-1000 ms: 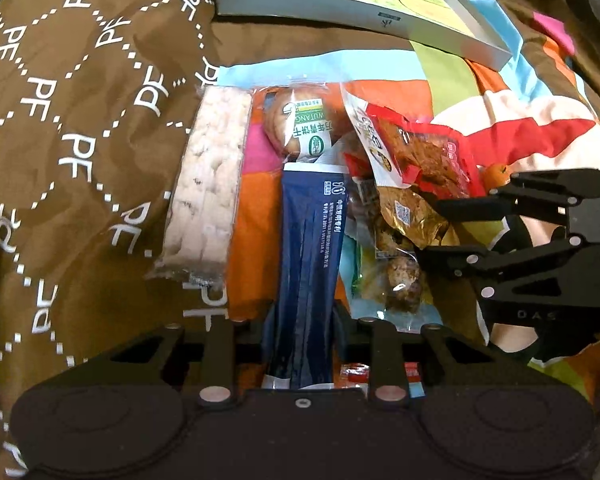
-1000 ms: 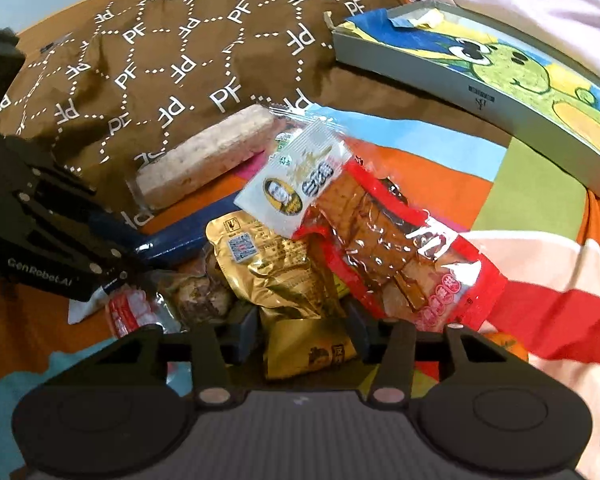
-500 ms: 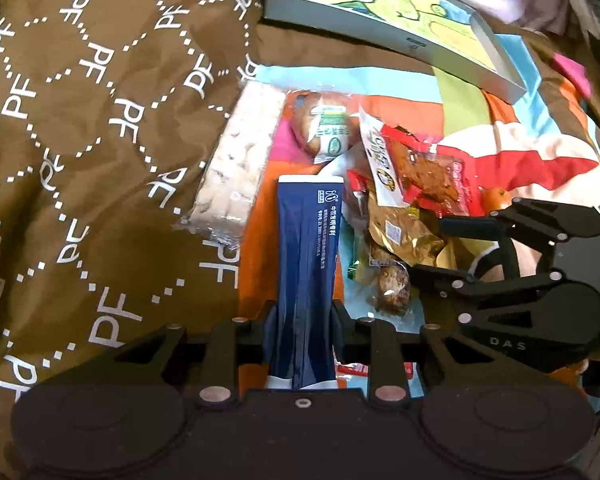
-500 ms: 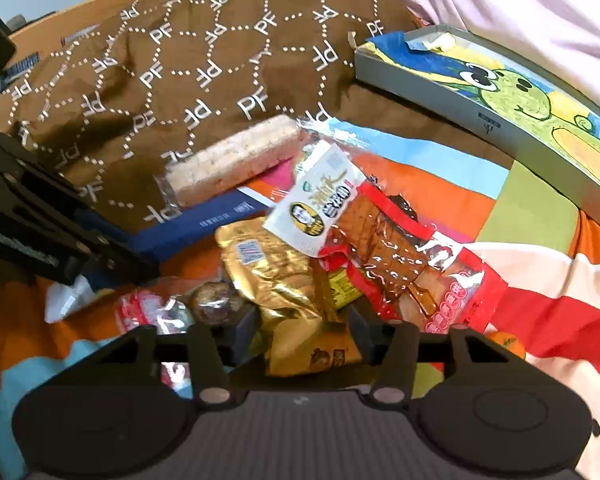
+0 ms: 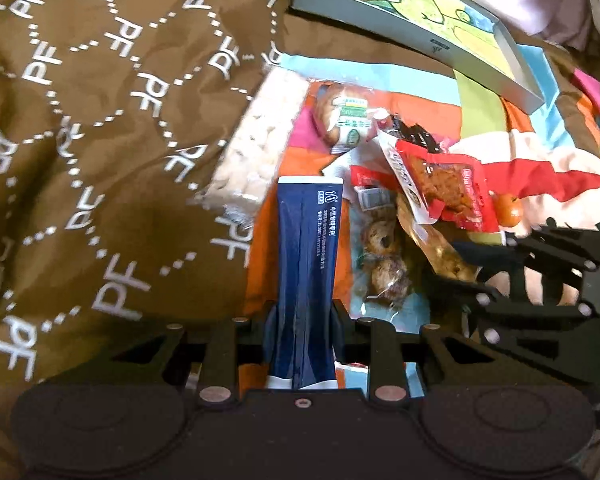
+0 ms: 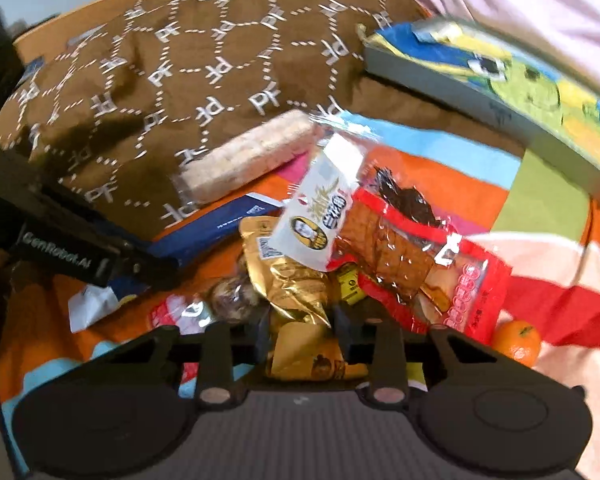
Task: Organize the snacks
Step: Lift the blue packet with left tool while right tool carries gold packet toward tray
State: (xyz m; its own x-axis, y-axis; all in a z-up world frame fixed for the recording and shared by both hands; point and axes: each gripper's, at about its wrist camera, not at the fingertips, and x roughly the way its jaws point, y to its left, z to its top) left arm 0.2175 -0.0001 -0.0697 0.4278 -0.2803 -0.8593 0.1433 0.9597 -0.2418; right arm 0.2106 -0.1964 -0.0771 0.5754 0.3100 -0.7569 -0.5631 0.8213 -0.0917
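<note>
The left gripper [image 5: 302, 326] pinched the near end of a long navy packet [image 5: 306, 264], which stretched away over the colourful blanket [image 5: 412, 80]. The right gripper [image 6: 302, 330] was clamped on a gold foil pouch [image 6: 292, 276], with a red packet of dried tofu [image 6: 400, 248] lying over the pouch's far end.

Just left of the navy packet, a pale rice-cracker bar [image 5: 256, 140] lay along the blanket's left edge, partly on the brown patterned quilt [image 5: 100, 120]. Beyond the packet's far end sat a wrapped bun [image 5: 342, 118]. Clear-wrapped cookies [image 5: 384, 264] crowded between the navy packet and the right gripper's fingers [image 5: 472, 246], closing in that side. A small orange [image 6: 518, 340] rested beside the red packet's near corner. A shallow cartoon-printed box [image 5: 420, 36] lay at the blanket's far edge, well apart from the pile.
</note>
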